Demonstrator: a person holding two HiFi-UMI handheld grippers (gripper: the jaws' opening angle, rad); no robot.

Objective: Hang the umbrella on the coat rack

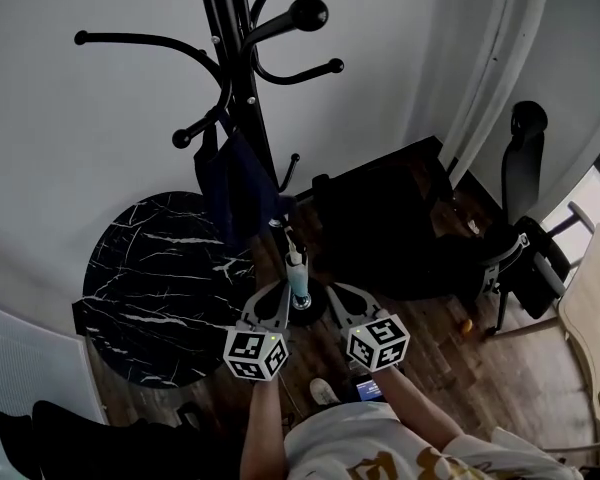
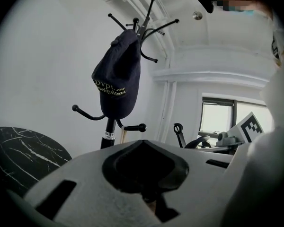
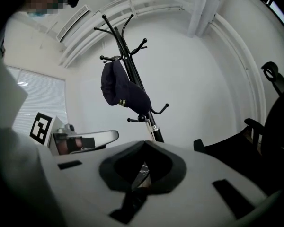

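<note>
Left claw (image 1: 272,303) and right claw (image 1: 342,303) are both low, near the foot of the coat rack (image 1: 242,78), tips aimed at its pole. In the left gripper view the jaws are together with only the small dark notch between the pads and nothing clamped. The right gripper view shows the same: jaws together, marble showing through the notch, empty.

Umbrella (image 1: 298,280) is a slim pale-blue folded one, upright and close against the low part of the pole. In the head view it sits between the two claws, and neither one touches it as far as I can tell. Can't tell whether it stands on the rack base or hangs by a strap from a low hook, because its top end is lost against the pole. The claws flank it left and right, likely so either one can take it.

Cap (image 1: 235,183) hangs on a mid hook on the left side of the rack and takes up that hook. The upper curved hooks and the right-side ones look free for the umbrella.

Round marble counter (image 1: 150,288) sits left of the rack by the wall. Dark low unit (image 1: 390,218) and office chair (image 1: 520,168) are to the right, well apart from the claws.

Judgement: a grasp calls for opening a claw first. Take the umbrella near its upper end so the strap or handle is free to go over a hook.
</note>
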